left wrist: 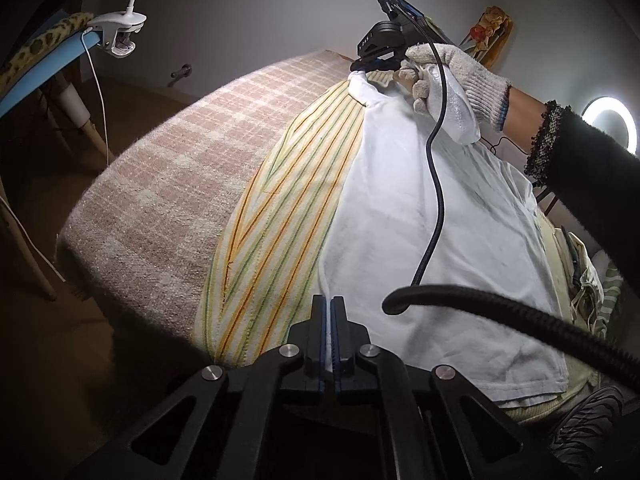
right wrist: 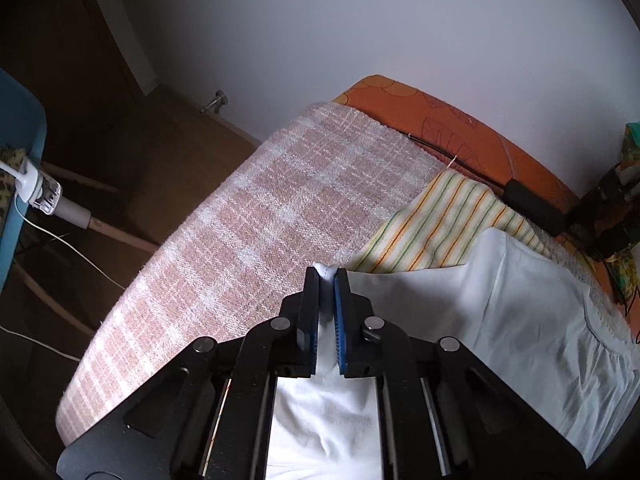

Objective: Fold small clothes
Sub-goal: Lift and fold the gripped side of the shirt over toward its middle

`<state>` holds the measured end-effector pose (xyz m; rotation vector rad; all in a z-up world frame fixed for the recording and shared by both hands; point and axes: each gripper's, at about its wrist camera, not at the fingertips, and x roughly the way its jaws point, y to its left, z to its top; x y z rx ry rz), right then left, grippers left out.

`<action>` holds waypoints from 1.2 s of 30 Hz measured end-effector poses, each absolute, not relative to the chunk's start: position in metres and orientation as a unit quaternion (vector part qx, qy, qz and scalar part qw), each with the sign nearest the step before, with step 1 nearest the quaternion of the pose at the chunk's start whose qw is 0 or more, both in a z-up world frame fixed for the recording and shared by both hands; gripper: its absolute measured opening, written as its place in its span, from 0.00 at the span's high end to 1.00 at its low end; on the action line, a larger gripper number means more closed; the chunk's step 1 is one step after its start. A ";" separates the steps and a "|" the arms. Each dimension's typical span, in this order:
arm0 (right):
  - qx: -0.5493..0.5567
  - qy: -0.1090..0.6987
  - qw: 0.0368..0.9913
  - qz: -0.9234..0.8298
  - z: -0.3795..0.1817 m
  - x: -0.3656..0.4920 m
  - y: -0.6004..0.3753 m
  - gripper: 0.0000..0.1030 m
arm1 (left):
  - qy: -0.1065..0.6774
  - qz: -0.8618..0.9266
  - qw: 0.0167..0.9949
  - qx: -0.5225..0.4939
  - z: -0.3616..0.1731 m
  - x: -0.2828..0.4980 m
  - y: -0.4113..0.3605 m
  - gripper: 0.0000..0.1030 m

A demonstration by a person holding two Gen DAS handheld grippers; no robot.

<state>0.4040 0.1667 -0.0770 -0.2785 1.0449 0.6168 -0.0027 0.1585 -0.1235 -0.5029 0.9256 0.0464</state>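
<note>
Above the plaid blanket, left gripper and right gripper pinch the white garment edge in closed jaws, stretching it taut for folding.

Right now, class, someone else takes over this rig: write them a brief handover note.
Left tool: shut on the white garment's near edge.
Right tool: shut on the garment's far corner, held by a gloved hand.
The garment hangs stretched between both tools over the striped cloth on the checked blanket.
Done: both corners gripped and lifted.
Left: lay the fold over, release, smooth.
</note>
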 end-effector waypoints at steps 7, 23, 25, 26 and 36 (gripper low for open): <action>-0.085 0.471 0.823 0.305 -0.053 0.403 0.140 0.93 | 0.423 0.003 0.875 -0.238 -0.113 -0.004 0.153 1.00; -0.033 0.442 0.840 0.314 -0.022 0.401 0.091 0.93 | 0.407 -0.029 0.887 -0.215 -0.095 -0.003 0.133 1.00; -0.028 0.436 0.844 0.311 -0.017 0.397 0.077 0.93 | 0.406 -0.038 0.888 -0.211 -0.092 -0.004 0.128 1.00; -0.026 0.433 0.846 0.309 -0.014 0.395 0.070 0.93 | 0.405 -0.044 0.889 -0.209 -0.090 -0.004 0.125 1.00; -0.020 0.425 0.876 0.227 -0.020 0.375 -0.038 0.93 | 0.423 -0.131 0.884 -0.151 -0.084 0.000 0.061 1.00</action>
